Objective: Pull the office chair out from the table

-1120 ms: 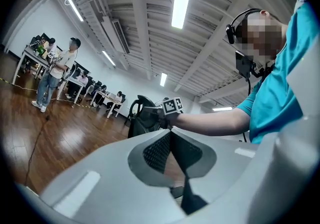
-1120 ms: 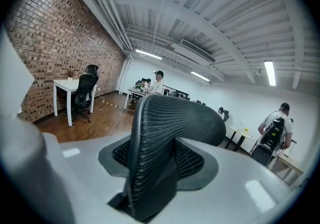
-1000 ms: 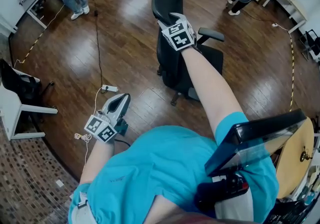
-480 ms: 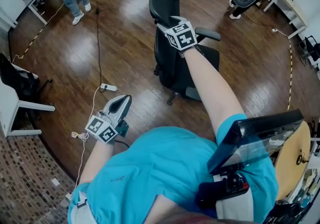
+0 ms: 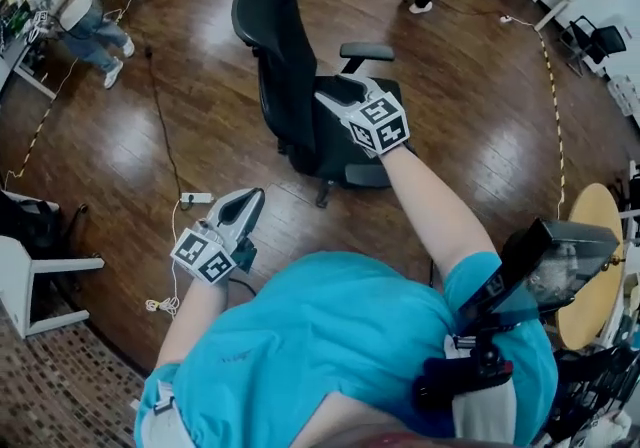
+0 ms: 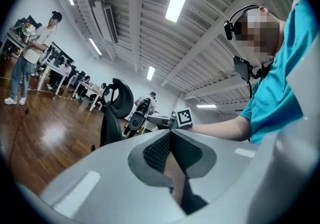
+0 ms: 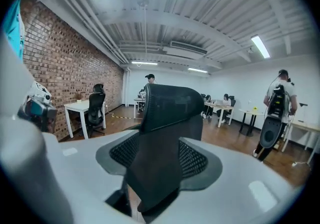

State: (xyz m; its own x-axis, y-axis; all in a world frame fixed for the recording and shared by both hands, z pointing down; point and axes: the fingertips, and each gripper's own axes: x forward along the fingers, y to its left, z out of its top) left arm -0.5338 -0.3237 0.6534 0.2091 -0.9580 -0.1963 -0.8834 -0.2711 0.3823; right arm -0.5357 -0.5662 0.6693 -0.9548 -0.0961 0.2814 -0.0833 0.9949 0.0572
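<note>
Black office chair stands on the wood floor, the round worktop well apart from it; right tongs, just opened, frame its backrest unclamped and left tongs are clenched empty, so close squarely on the backrest before any pull.

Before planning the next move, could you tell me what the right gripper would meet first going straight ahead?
Most likely the office chair's backrest, which fills the line ahead of the right gripper. Its jaws have just been opening and press on nothing; how close the backrest is I cannot judge.
</note>
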